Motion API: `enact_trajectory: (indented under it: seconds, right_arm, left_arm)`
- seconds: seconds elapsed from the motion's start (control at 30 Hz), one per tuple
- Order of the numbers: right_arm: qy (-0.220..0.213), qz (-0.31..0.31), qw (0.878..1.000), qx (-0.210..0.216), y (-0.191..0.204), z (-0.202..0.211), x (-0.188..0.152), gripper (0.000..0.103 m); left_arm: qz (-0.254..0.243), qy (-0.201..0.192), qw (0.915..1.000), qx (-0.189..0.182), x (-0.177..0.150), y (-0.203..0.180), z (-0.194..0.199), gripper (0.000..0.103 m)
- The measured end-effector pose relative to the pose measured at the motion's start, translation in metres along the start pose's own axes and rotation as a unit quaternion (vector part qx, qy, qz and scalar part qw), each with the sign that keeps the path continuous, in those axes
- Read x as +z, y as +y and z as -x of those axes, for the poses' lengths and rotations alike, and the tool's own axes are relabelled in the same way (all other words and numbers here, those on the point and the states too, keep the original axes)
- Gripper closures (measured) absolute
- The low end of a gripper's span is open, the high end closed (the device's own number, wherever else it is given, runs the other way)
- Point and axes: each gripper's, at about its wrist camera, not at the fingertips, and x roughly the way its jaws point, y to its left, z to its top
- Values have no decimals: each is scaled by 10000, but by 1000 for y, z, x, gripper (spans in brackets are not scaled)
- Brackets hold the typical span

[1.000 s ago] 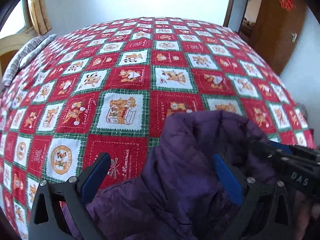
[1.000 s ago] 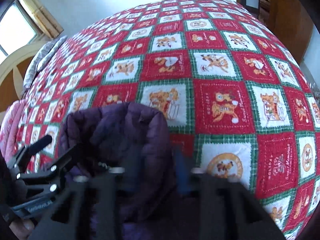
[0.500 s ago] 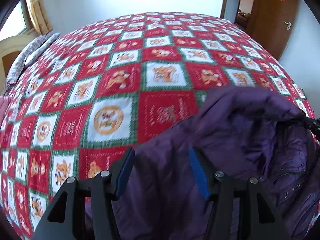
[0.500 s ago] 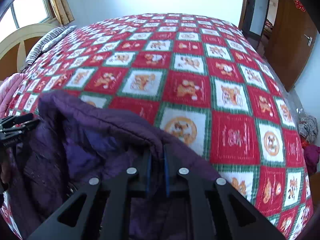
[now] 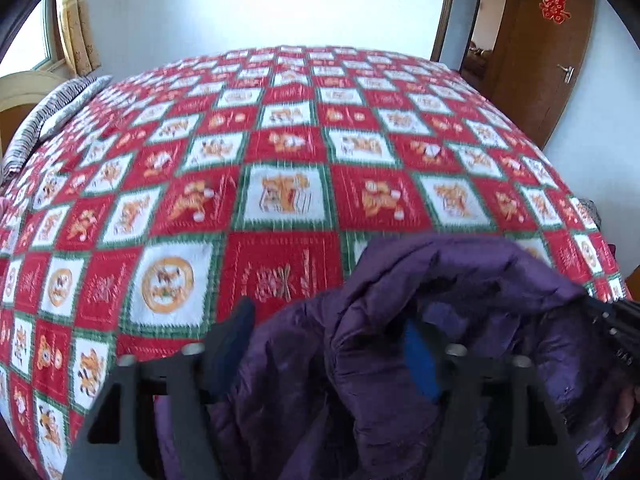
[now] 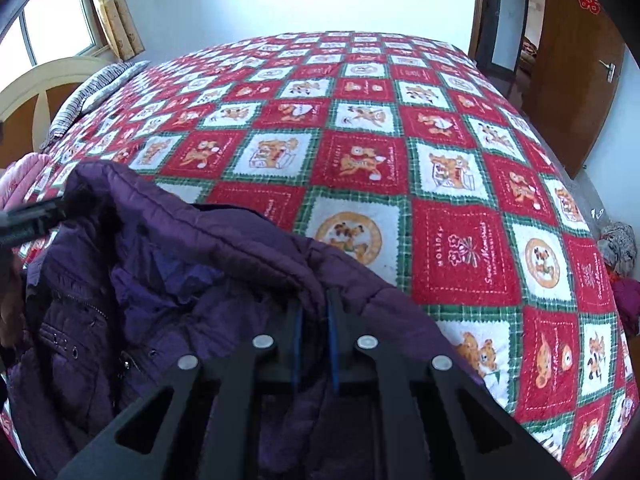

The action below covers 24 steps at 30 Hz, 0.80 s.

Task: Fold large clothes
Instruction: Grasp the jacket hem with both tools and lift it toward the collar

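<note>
Left wrist view: the left gripper has the purple coat bunched between its blue pads, and its jaws are closing on the puffy cloth.
Left tongs state: half narrow, squeezing in, with coat cloth between them.
Right wrist view: the right gripper is pinched tight on the coat's top edge, with only a thin gap between its pads.
Where the coat is: at the near edge of the bed, hanging from both tongs, its top edge lifted over the red quilt.
Which way it runs: the held edge goes across from one tong to the other, side to side; the rest droops down toward the person.
Which tong is nearer: both sit right on the coat; neither has to reach.
What the next move needs: I think the coat must go forward and be laid flat on the open quilt ahead before it can be folded.
Things on the left: a striped pillow, something pink, a window with a curtain.
Things on the right: a brown door and a heap of cloth off the bed.
In the way: I see nothing lying on the quilt ahead.
</note>
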Motion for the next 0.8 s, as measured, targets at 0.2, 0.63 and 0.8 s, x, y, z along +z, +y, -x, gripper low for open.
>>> enact_trajectory:
  seconds: [0.2,0.63,0.8]
  right_arm:
    - [163,-1,9998,133,-3,-9,-3,90]
    - [-692,-975,9919,426,-23,51,14,43]
    - [-437,-1055,9908,732,-6,16,41,43]
  left_arm:
    - [-443,176,9988,-59,-36,4,8,82]
    - [-707,204,9972,-89,-50,7,13,82]
    - [-813,155,9965,-116,-59,6,16,82]
